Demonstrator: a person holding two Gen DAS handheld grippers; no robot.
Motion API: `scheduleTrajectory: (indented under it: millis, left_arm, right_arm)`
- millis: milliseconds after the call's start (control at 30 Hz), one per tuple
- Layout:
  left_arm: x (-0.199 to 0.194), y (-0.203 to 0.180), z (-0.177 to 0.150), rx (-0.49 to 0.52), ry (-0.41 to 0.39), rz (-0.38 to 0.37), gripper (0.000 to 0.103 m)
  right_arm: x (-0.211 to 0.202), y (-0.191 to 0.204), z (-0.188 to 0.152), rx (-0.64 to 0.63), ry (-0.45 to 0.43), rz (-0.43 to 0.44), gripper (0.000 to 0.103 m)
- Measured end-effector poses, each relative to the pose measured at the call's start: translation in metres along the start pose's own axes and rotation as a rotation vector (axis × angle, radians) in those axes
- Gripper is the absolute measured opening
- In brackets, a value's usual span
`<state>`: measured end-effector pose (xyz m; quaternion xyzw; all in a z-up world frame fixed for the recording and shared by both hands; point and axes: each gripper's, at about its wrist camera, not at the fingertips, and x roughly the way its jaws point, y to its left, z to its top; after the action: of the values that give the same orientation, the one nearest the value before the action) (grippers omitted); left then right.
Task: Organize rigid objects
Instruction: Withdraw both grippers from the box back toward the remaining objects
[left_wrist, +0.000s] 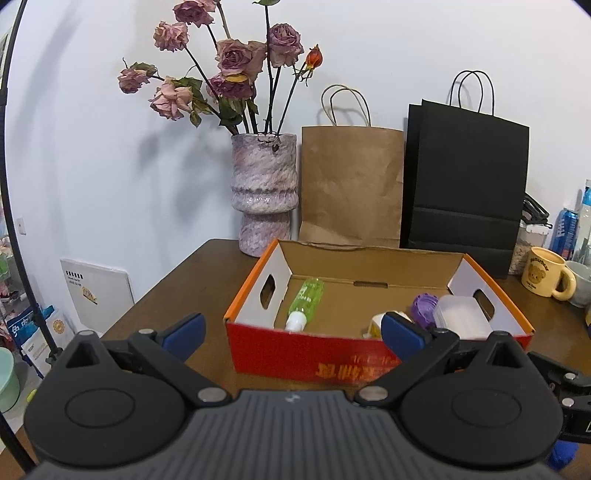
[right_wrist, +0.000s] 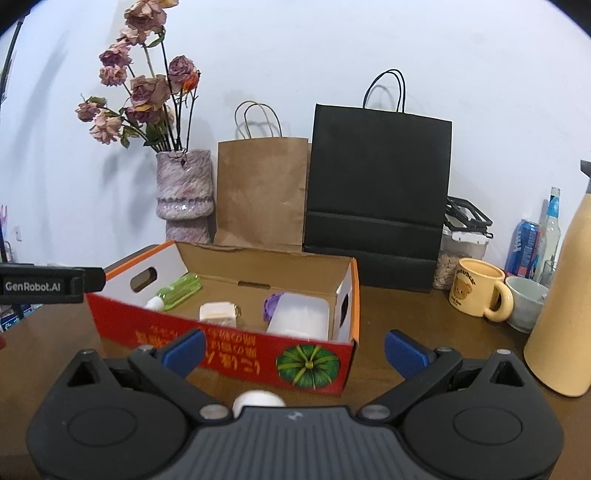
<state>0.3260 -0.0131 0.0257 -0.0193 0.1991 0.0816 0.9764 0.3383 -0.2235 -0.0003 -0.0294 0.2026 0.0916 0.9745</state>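
- vase of dried roses (left_wrist: 264, 192) stands far left, behind the red cardboard box (left_wrist: 295, 354); a wide swing could tip it.
- box holds a green bottle (left_wrist: 306, 298) at left, a small cream box (right_wrist: 218, 314), a purple item (left_wrist: 424, 306) and a clear container (left_wrist: 461, 317) at right.
- left gripper (left_wrist: 293, 330) and right gripper (right_wrist: 295, 349) both spread wide, empty.
- white round object (right_wrist: 258, 400) sits near the right gripper; it might roll if nudged.

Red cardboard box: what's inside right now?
Inside the red cardboard box: green bottle, cream square item, purple item, translucent plastic container. Front wall hides their bases.
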Motion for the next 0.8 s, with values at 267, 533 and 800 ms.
scheduleTrajectory:
  millis: [267, 533, 800]
  left_arm:
    - [-0.026, 0.002, -0.023, 0.030, 0.023, -0.006, 0.103]
    - [-0.038, 0.010, -0.048, 0.043, 0.071, -0.007, 0.103]
    - [-0.039, 0.017, -0.074, 0.064, 0.140, 0.001, 0.103]
  right_arm:
    - [-0.023, -0.003, -0.023, 0.002, 0.037, -0.003, 0.103]
    - [-0.039, -0.005, -0.049, -0.024, 0.100, -0.009, 0.103]
    - [-0.051, -0.007, -0.069, -0.047, 0.142, -0.018, 0.103]
